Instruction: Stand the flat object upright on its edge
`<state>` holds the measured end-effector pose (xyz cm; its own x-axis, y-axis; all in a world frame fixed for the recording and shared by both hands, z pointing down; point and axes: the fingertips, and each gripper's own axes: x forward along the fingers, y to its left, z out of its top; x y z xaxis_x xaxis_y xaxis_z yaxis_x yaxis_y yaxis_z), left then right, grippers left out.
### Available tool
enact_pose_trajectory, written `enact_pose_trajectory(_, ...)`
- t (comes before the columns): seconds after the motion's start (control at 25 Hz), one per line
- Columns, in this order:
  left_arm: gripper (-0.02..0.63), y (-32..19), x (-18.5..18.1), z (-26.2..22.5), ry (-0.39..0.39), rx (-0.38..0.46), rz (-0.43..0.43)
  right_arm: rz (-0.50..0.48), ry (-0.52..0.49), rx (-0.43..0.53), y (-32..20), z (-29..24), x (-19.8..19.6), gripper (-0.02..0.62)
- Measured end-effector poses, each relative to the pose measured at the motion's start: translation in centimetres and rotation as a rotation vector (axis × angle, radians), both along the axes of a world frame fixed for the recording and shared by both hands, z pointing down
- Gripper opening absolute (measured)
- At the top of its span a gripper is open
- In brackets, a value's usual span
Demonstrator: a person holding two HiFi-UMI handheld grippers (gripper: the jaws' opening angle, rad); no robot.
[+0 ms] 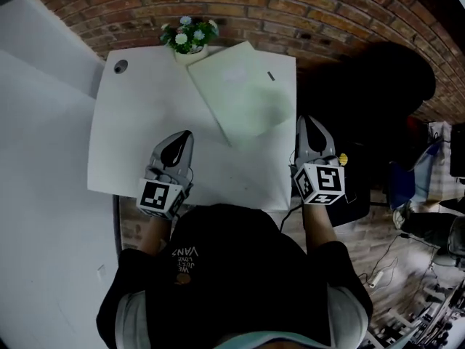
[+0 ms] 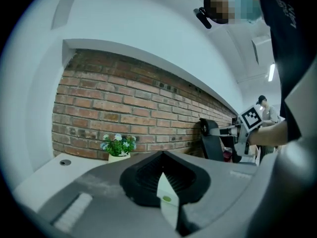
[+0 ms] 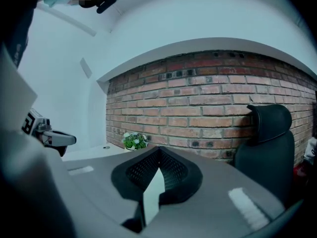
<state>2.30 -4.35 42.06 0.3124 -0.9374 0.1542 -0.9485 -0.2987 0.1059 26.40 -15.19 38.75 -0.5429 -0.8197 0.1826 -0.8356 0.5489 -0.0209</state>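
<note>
A flat pale green sheet-like object [image 1: 243,93] lies face down on the white table [image 1: 145,122], at its back right, turned at an angle. My left gripper [image 1: 176,145] hovers over the table's front left, shut and empty, well short of the flat object. Near the table's right edge my right gripper [image 1: 311,126] is also shut with nothing in it, just off the object's front right corner. In the left gripper view the jaws [image 2: 162,155] meet at their tips; the right gripper view shows its jaws [image 3: 159,150] closed the same way.
A small potted plant [image 1: 190,35] stands at the table's back edge against the brick wall, touching the flat object's far corner. A round hole [image 1: 120,67] sits at the back left. A black chair [image 1: 378,78] stands right of the table. A white wall runs along the left.
</note>
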Motion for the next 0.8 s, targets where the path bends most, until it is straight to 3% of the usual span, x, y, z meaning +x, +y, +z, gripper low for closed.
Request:
enact_pose_trajectory(0.36, 0.000, -1.7, -0.2, 3.1, 0.031, -0.077, -0.110, -0.065, 0.029, -0.020, -4.4, 2.1, -0.1, -0.002)
enact_pose_trajectory(0.8, 0.020, -3.2, 0.5, 7.4, 0.098, -0.201, -0.196, -0.174, 0.015, -0.160, -8.2, 6.4, -1.1, -0.002)
